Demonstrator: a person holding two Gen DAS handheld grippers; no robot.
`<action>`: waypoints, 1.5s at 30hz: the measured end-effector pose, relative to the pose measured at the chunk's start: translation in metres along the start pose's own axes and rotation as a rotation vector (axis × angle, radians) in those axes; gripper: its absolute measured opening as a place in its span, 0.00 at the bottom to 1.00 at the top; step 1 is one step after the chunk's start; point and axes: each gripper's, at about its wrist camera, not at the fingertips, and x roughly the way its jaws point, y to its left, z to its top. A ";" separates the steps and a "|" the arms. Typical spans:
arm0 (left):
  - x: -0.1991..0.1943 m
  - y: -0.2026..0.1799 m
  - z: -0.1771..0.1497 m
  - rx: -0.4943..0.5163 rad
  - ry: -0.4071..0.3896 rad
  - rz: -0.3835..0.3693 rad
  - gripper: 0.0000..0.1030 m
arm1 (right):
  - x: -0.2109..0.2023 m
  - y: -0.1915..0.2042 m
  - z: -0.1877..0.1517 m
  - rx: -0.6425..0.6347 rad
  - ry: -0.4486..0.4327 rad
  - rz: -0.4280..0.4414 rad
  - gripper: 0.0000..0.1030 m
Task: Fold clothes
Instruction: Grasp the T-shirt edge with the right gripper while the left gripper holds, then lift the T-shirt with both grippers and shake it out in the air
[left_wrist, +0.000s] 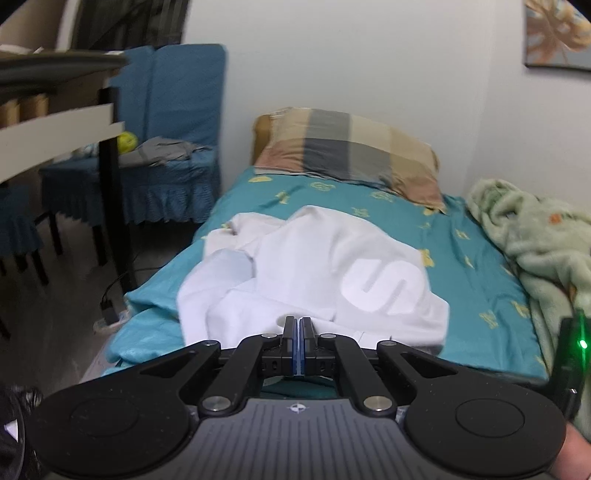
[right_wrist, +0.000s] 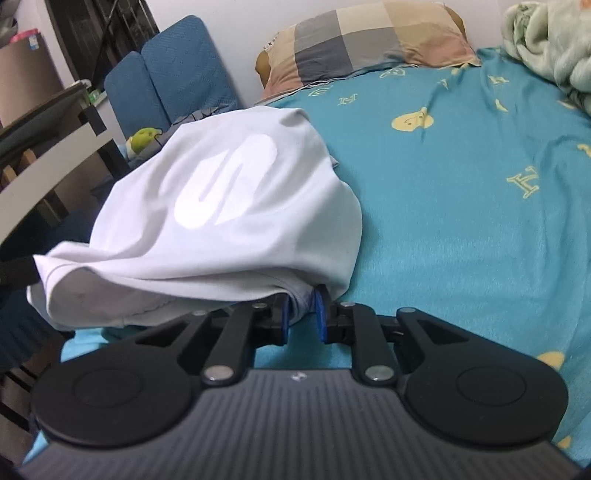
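I hold the left gripper (left_wrist: 299, 332), jaws together, near the white T-shirt (left_wrist: 314, 266); my right gripper (right_wrist: 303, 312) clamps its hem above the teal bedsheet (right_wrist: 461, 206).

My rig: matte black two-finger left gripper (left_wrist: 298, 328), blue pads, silver pivot screws, ribbed grey housing, crosshair mark; right gripper (right_wrist: 303, 314) identical; bare skin at wrist.

Checked pillow (left_wrist: 347, 151), green blanket (left_wrist: 535, 236), blue-covered chair (left_wrist: 173, 122) beside bed (left_wrist: 480, 266).

Right tongs (right_wrist: 302, 314) tips under white shirt (right_wrist: 229, 206); wall picture (left_wrist: 557, 35) cut off.
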 end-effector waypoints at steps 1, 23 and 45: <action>0.000 0.002 0.000 -0.013 -0.002 0.007 0.01 | 0.000 -0.001 0.000 0.007 0.000 0.003 0.19; -0.020 -0.053 -0.023 0.246 0.047 -0.117 0.60 | -0.055 0.009 0.042 0.079 -0.108 0.165 0.08; -0.034 -0.047 0.011 0.050 -0.234 -0.096 0.07 | -0.041 0.004 0.036 0.039 -0.020 0.077 0.25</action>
